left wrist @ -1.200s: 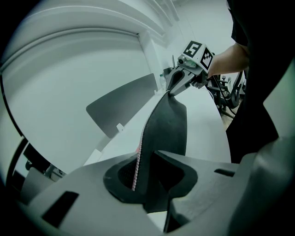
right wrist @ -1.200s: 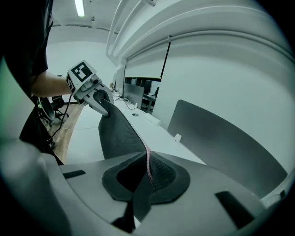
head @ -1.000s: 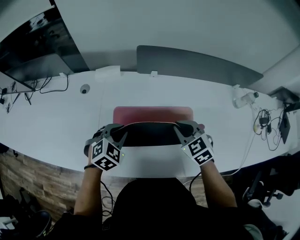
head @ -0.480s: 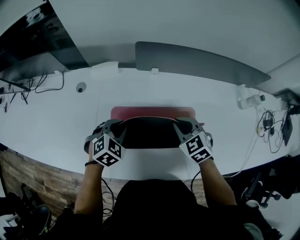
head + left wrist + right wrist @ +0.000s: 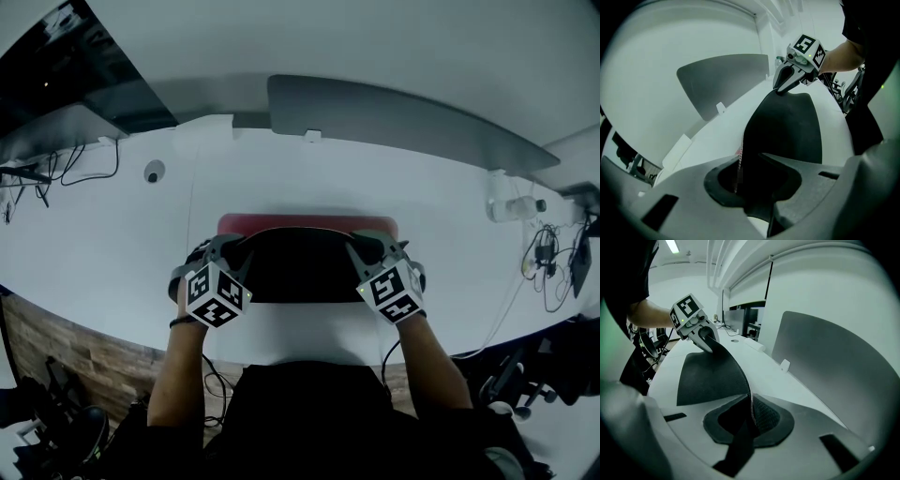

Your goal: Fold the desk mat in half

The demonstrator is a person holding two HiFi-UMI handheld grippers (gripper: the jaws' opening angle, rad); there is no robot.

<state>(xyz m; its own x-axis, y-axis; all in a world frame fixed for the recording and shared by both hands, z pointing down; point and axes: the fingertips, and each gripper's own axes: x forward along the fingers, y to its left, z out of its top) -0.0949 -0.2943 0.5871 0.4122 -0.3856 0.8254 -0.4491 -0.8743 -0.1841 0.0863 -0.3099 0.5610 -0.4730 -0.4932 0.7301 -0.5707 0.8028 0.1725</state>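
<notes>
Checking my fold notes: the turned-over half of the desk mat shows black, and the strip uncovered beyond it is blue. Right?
No: the uncovered strip is red, not blue, as the head view shows. The turned-over half of the desk mat does show black.

The right tool is gripping the near edge of the desk mat, the thin edge pinched between jaws that have just been easing open a little. From there the desk mat is rising in a dark arch and sagging down onto the white bench. At the mat's far corner the left tool is clamping it too, a person's forearm reaching in behind it. Beyond the mat's raised edge a grey divider panel is standing upright, with a small white clip sitting at its foot.
</notes>
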